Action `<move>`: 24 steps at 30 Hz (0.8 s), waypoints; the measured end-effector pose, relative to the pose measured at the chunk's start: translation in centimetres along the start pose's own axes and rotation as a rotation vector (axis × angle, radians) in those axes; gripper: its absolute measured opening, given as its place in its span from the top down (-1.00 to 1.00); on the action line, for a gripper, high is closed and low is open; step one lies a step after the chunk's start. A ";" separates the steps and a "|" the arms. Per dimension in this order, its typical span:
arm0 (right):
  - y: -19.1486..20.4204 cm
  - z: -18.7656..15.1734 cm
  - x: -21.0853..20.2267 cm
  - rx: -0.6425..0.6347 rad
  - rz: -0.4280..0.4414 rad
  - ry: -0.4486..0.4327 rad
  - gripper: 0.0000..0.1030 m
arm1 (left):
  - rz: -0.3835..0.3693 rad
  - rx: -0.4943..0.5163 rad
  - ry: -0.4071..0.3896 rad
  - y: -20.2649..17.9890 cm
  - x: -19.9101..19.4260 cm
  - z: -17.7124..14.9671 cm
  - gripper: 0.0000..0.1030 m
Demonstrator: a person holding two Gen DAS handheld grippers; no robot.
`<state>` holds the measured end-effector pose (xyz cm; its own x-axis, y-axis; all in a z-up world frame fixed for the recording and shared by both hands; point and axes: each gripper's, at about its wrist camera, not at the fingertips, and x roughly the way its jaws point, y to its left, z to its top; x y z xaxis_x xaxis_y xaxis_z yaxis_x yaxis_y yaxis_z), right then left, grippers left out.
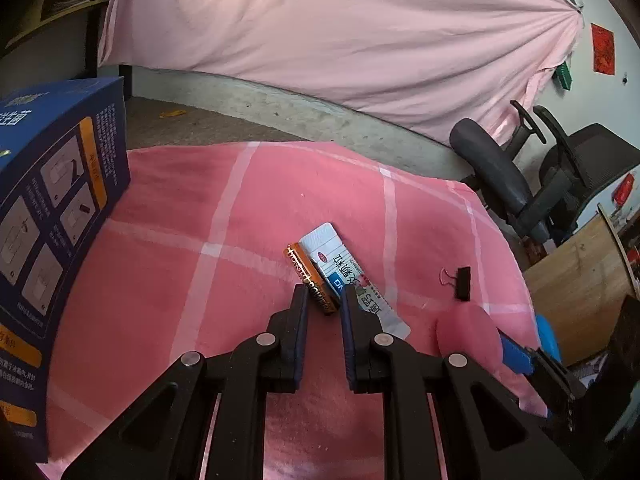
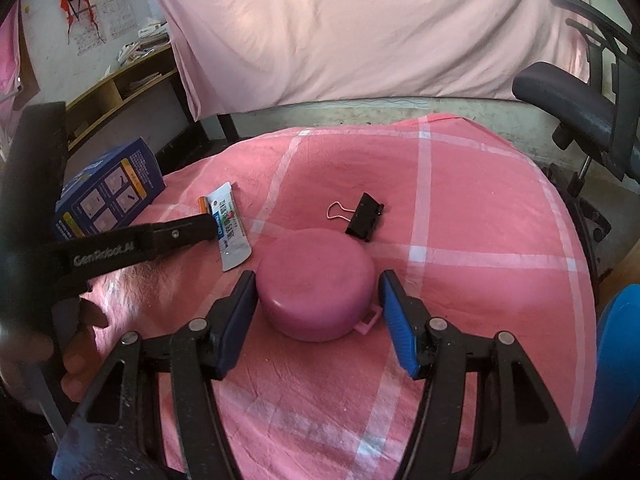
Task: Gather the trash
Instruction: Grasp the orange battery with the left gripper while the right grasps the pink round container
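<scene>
Left gripper [image 1: 325, 300] clamps the battery's [image 1: 311, 278] near end; its length runs away up-left.

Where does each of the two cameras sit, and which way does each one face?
Left wrist view: sits on the left gripper, facing down along its fingers at the battery pinched between them, beside the sachet.
Right wrist view: sits on the right gripper, facing down at the pink round container between its open fingers; the left gripper and a hand show at left.
Both share the pink checked cloth, blue box, binder clip, battery and sachet.
</scene>
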<state>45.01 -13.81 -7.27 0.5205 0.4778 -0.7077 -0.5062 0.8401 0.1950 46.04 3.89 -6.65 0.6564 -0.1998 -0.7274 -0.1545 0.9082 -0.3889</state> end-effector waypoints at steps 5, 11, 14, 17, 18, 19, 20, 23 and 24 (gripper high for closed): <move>-0.3 -0.1 -0.7 0.029 -0.001 -0.038 -0.64 | -0.001 -0.019 -0.004 0.2 0.1 0.3 0.75; -0.9 -0.3 -1.5 0.052 -0.014 -0.063 -0.64 | 0.020 0.013 -0.025 -0.6 -0.1 -0.3 0.62; -1.2 -0.4 -1.4 0.055 -0.044 -0.052 -0.64 | 0.020 -0.020 -0.033 -0.6 0.0 -0.2 0.61; -1.3 -0.5 -1.1 0.060 -0.050 -0.033 -0.64 | 0.018 -0.058 -0.047 -0.2 0.2 0.0 0.61; -1.3 -0.5 -0.9 0.060 -0.051 -0.026 -0.64 | 0.029 -0.058 -0.051 -0.2 0.3 0.0 0.62; -1.3 -0.5 -0.8 0.058 -0.052 -0.018 -0.64 | 0.034 -0.053 -0.052 -0.2 0.3 0.0 0.69; -1.3 -0.4 -0.6 0.055 -0.051 -0.008 -0.64 | 0.044 -0.047 -0.056 -0.3 0.3 -0.1 0.75; -1.2 -0.4 -0.5 0.052 -0.053 -0.003 -0.64 | 0.050 -0.050 -0.057 0.1 0.3 -0.2 0.87; -1.2 -0.4 -0.5 0.052 -0.050 -0.005 -0.64 | 0.040 -0.052 -0.055 0.3 0.2 -0.2 0.87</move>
<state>45.04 -15.16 -7.41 0.5475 0.4363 -0.7140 -0.4433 0.8750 0.1948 45.96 4.00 -7.00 0.6887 -0.1421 -0.7110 -0.2185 0.8943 -0.3905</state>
